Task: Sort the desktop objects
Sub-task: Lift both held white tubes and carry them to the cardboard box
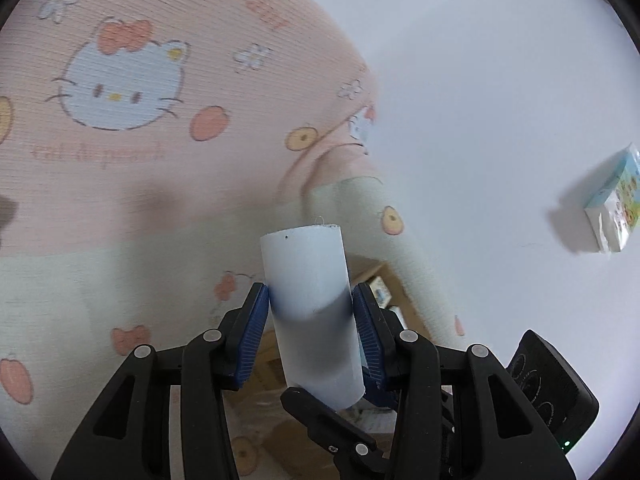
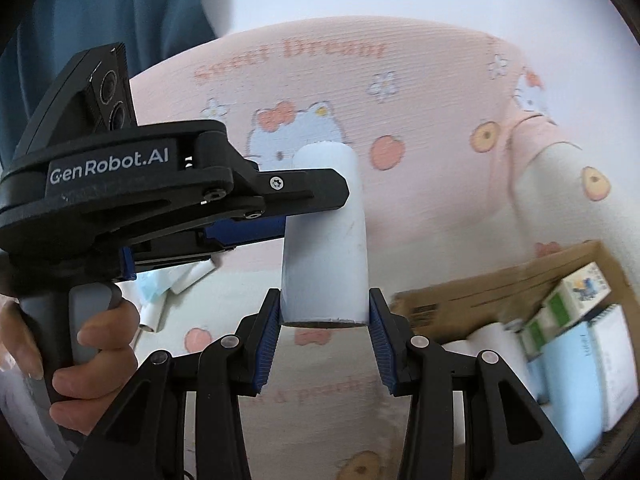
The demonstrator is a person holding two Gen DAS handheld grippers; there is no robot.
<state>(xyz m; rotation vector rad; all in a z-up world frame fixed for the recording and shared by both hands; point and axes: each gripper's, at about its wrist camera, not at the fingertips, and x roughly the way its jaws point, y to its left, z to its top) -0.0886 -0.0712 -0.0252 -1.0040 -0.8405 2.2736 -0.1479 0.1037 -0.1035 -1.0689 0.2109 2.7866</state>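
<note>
Both grippers pinch one white paper roll (image 2: pixel 324 236) held over the cartoon-print cloth (image 2: pixel 420 128), right gripper (image 2: pixel 325 320) at its end, left gripper (image 1: pixel 312 312) mid-body; it looks light, crushable, best gripped gently across its sides.

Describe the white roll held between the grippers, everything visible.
The white roll is a plain matte cylinder, apparently paper, with faint scuffs and a dark lower end. It is lifted above the patterned cloth, roughly upright. The right gripper clamps its lower end, and the left gripper clamps it higher up from the side.
</note>
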